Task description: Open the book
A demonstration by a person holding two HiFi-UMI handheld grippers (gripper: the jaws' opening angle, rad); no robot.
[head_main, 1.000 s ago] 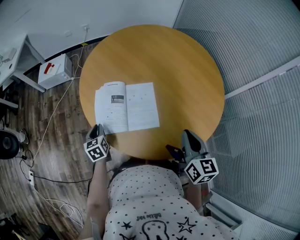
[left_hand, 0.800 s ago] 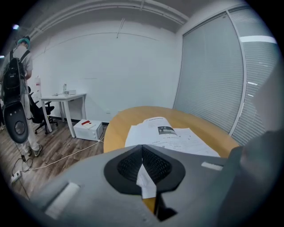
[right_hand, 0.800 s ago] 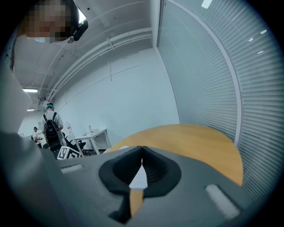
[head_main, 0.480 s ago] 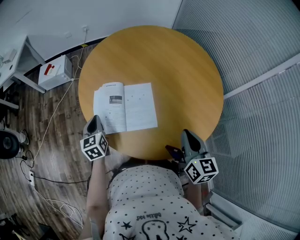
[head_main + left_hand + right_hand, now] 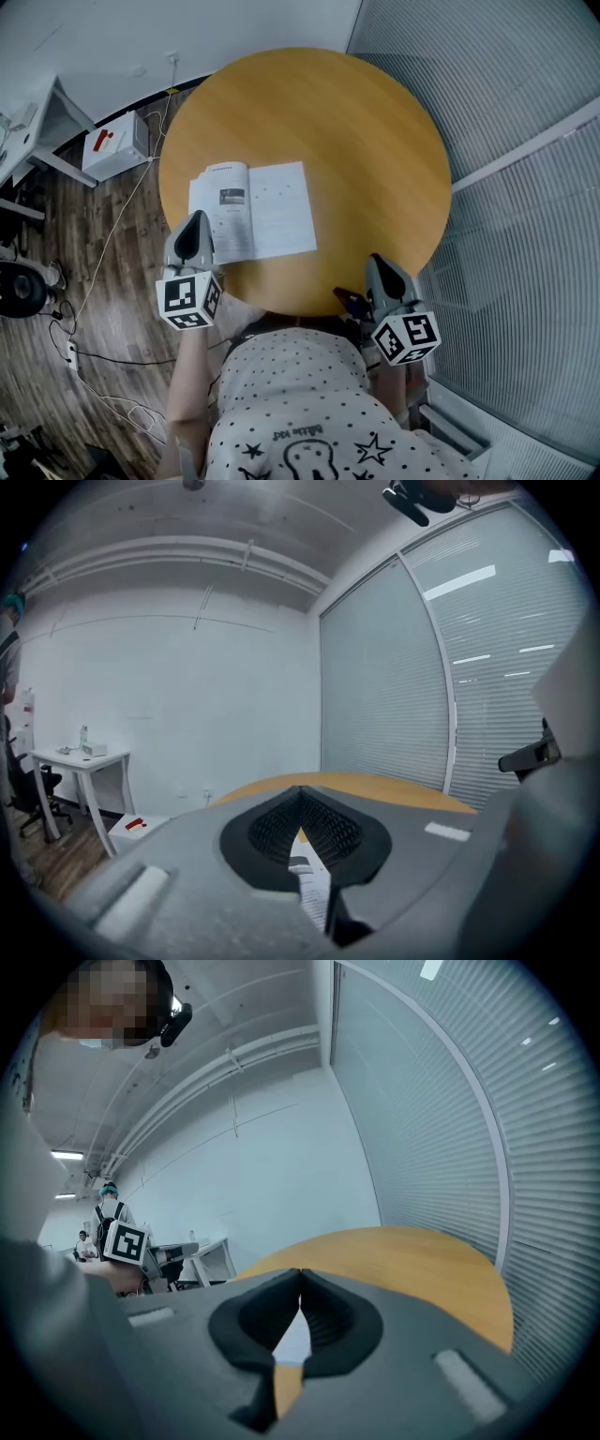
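Note:
The book (image 5: 251, 210) lies open and flat on the round wooden table (image 5: 356, 141), left of centre, with both white pages showing. My left gripper (image 5: 197, 217) hangs raised over the book's near left corner with its jaws shut and nothing in them. In the left gripper view the shut gripper (image 5: 300, 794) points across the table (image 5: 375, 785), and a strip of the book (image 5: 314, 883) shows below the pads. My right gripper (image 5: 377, 261) rests at the table's near edge, shut and empty. The right gripper view shows the gripper (image 5: 300, 1274) closed above the tabletop (image 5: 412, 1251).
On the wooden floor at the left stand a white box with red marks (image 5: 114, 142), loose cables (image 5: 103, 234) and a white desk (image 5: 37, 122). Slatted blinds (image 5: 525, 187) fill the right side. The person's dotted shirt (image 5: 300, 403) is at the bottom.
My left gripper has lifted up from the book's near left corner and now looms larger over it. The book stays open. The right gripper has not moved.

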